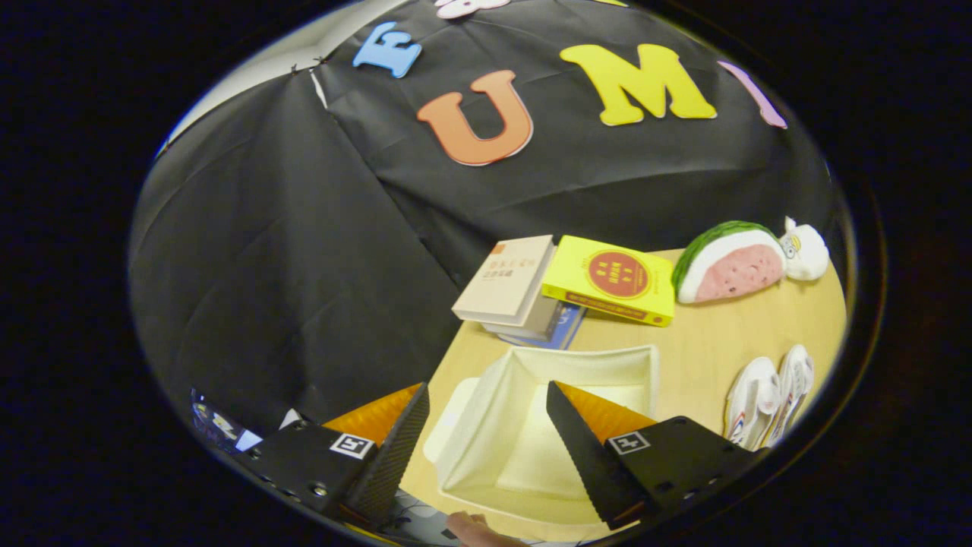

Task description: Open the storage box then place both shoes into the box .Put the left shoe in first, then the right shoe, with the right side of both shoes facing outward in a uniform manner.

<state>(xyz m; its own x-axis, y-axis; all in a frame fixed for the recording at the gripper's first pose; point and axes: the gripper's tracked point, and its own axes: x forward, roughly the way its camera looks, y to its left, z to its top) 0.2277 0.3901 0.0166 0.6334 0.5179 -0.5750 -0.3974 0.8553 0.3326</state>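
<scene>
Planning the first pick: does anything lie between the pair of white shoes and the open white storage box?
Nothing visible does. The white shoes lie beside the open white storage box with bare wooden table between them. The gripper hangs open over the box, holding nothing.

No writing can be made out with certainty. The yellow book (577, 292) carries a round red emblem with pale characters, too small to read. The beige book (505, 279) beside it bears a small orange mark and columns of dark characters, also illegible. Each finger of the gripper (486, 386) wears a square black-and-white marker tag (353, 445); the fingers stand spread wide above the storage box (585, 357), gripping nothing.
</scene>
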